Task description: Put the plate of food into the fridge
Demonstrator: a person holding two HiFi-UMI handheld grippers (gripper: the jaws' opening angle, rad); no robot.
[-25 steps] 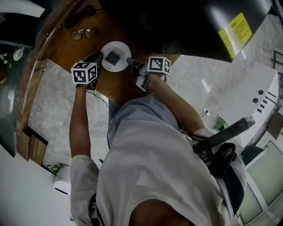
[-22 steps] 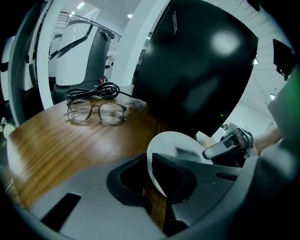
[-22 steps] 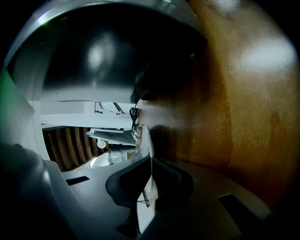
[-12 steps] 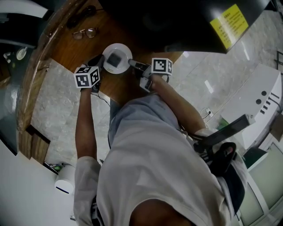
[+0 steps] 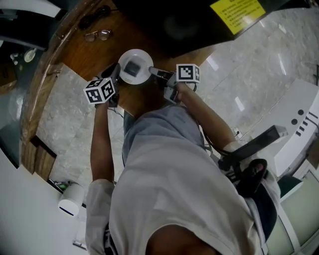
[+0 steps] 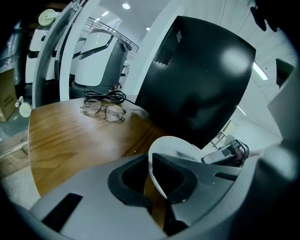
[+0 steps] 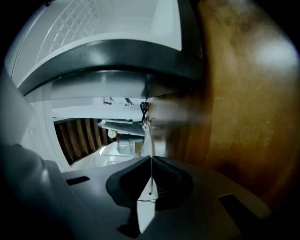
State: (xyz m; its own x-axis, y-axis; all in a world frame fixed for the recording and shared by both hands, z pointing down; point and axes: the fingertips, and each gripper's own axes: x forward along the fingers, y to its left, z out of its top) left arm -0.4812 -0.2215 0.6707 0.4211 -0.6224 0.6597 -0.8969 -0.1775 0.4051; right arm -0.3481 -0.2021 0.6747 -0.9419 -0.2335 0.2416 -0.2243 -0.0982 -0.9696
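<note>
A white plate [image 5: 135, 63] with a grey piece of food [image 5: 131, 67] is over the wooden table [image 5: 87, 55]; whether it rests on the table I cannot tell. My left gripper [image 5: 115, 75] is shut on its left rim. In the left gripper view the plate's rim [image 6: 174, 144] runs down between the jaws of the left gripper [image 6: 159, 185]. My right gripper [image 5: 153, 72] is shut on the opposite rim. In the right gripper view the plate [image 7: 150, 140] shows edge-on as a thin white line pinched by the right gripper [image 7: 150, 180].
A pair of glasses [image 6: 104, 111] and a coiled black cable [image 6: 106, 96] lie on the table beyond the plate. A large black body [image 6: 201, 84] with a yellow label [image 5: 237, 9] stands close behind the plate. The table's curved edge [image 5: 42, 74] borders a stone floor.
The left gripper's marker cube has rolled a little while both grippers stay on the plate's rim. Plate and grippers sit slightly further right in the head view.
</note>
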